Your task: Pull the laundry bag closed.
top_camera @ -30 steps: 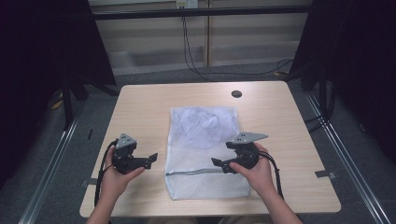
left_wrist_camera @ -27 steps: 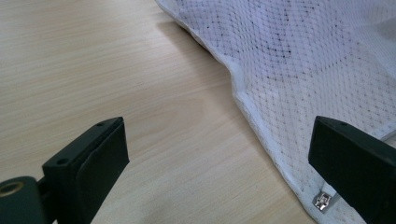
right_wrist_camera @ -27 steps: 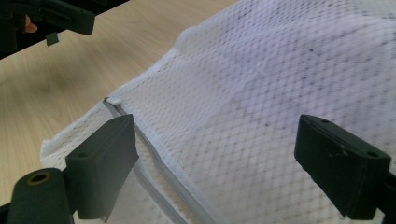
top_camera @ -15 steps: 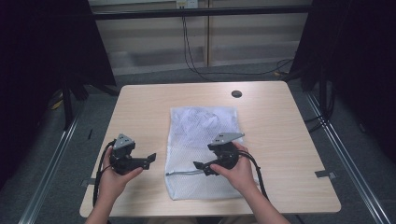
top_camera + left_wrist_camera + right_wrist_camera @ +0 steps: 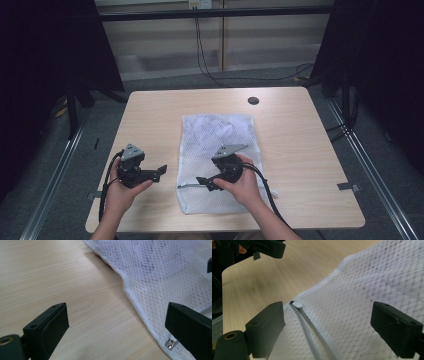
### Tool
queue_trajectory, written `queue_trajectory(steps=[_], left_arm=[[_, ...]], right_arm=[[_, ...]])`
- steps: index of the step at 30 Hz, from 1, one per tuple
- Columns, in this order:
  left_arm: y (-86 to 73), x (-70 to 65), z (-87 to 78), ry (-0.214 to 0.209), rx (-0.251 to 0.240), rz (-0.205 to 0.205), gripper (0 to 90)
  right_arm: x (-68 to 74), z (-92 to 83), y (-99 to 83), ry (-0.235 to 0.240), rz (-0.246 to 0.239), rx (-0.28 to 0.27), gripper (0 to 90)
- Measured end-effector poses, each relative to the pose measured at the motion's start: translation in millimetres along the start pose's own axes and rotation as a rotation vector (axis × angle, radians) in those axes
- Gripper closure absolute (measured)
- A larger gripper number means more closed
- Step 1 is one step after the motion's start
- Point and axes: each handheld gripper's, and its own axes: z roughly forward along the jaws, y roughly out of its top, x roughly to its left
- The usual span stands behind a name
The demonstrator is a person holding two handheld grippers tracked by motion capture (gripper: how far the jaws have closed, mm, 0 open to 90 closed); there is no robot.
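White mesh bag point(image 5: 216, 150) lies under your right gripper point(image 5: 206, 182), jaws spread over its zipper point(image 5: 308, 322); your left gripper point(image 5: 159, 172), also spread, sits beside it.

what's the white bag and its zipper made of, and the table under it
The bag looks like fine white synthetic mesh: an open net weave that shows dark specks through it, with a solid stitched hem. Its zipper has grey tape and what seems a white plastic end piece; a small shiny metal-looking piece sits at the corner. The table looks like pale wood-grain laminate, matte.
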Motion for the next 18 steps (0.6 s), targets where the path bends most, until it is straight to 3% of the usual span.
queue_trajectory(steps=[7,18], left_arm=[[-0.1,1.1,-1.1,-0.001,-0.01,-0.016,5.1],[-1.0,1.4,-1.5,-0.006,-0.003,-0.008,5.1]], right_arm=[[5.7,12.6,1.0,0.015,-0.012,0.017,11.1],[11.0,25.6,3.6,0.053,0.045,0.019,17.9]])
